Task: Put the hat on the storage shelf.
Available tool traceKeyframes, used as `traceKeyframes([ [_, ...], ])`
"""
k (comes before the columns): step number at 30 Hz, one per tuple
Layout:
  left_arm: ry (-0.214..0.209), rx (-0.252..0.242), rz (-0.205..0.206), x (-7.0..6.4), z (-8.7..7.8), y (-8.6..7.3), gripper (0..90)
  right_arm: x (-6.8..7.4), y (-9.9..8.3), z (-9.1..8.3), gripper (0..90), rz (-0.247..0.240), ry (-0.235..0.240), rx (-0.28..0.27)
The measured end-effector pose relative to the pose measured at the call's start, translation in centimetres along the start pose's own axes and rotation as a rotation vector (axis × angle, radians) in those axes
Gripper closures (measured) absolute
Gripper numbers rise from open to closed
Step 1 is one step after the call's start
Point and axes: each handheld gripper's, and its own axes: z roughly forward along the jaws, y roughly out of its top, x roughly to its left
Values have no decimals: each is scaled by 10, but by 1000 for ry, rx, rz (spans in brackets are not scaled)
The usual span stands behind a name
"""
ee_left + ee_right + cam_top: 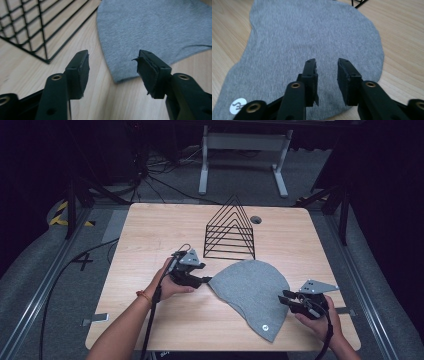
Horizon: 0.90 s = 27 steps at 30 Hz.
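The white sticker (238,105) on the grey cloth (312,37) bears a mark too blurred to read; the wire rack (27,27) runs off the left gripper view's edge.

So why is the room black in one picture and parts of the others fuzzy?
High view: light falls on the pale wooden table, the surroundings are dark. Left gripper view: the black wire rack and grey fabric piece look soft. Right gripper view: the fabric's far end blurs, and the jaw bases at the bottom edge are soft.

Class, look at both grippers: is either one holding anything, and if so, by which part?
Nothing is held. The left gripper is open at the corner of the grey cloth; the right gripper is open over its edge, with no fabric pinched between the jaws.
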Motion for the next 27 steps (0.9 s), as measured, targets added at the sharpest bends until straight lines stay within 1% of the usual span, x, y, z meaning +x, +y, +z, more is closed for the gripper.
traceKeyframes([
  [1, 7, 9, 13, 0, 7, 0, 467, 1, -2, 2, 722, -6, 0, 10],
  [2, 4, 20, 6, 0, 14, 1, 491, 2, -4, 5, 727, -6, 3, 19],
  [3, 4, 20, 6, 0, 14, 1, 507, 4, -7, 7, 732, -10, -1, 30],
  [4, 14, 59, 19, 0, 27, 1, 517, 5, -9, 9, 734, -11, -3, 41],
  [5, 16, 81, 29, -2, 33, 1, 537, 5, -11, 12, 734, -10, 4, 49],
  [6, 16, 81, 29, -2, 33, 1, 565, 5, -11, 12, 734, -10, 4, 49],
  [7, 14, 101, 24, -3, 38, 1, 565, 6, -12, 14, 732, -21, -2, 64],
  [8, 7, 110, 31, -4, 42, 0, 572, 7, -13, 15, 732, -23, -3, 68],
  [9, -8, 106, 31, -4, 42, 0, 602, 8, -14, 16, 730, -28, -2, 69],
  [10, -9, 108, 43, -6, 41, 0, 626, 8, -14, 16, 728, -28, 0, 75],
  [11, -8, 113, 39, -7, 40, 0, 627, 9, -15, 18, 727, -40, -9, 81],
  [12, -14, 130, 51, -8, 38, 0, 627, 8, -15, 18, 726, -38, -7, 78],
  [14, -32, 149, 56, -15, 33, -3, 627, 8, -14, 18, 721, -34, -4, 77],
  [16, -37, 156, 63, -24, 27, -7, 627, 7, -13, 19, 711, -35, -9, 81],
  [17, -42, 157, 56, -29, 24, -10, 627, 6, -13, 20, 708, -35, -11, 79],
  [18, -52, 161, 59, -34, 20, -14, 627, 6, -12, 21, 703, -44, -12, 83],
  [20, -57, 167, 58, -41, 13, -19, 626, 3, -9, 24, 693, -49, -18, 87],
  [21, -57, 162, 48, -46, 10, -23, 626, 3, -8, 25, 687, -53, -18, 88],
  [22, -60, 163, 49, -47, 9, -24, 626, 1, -6, 27, 678, -54, -21, 90],
  [23, -69, 164, 37, -50, 6, -27, 626, 1, -5, 28, 673, -55, -20, 92],
  [24, -70, 148, 28, -53, 4, -31, 626, 0, -2, 30, 666, -66, -24, 97],
  [26, -67, 137, 17, -57, 1, -35, 628, -2, 3, 35, 661, -74, -26, 99],
  [27, -67, 137, 17, -57, 1, -35, 628, -3, 5, 37, 659, -81, -25, 101],
])
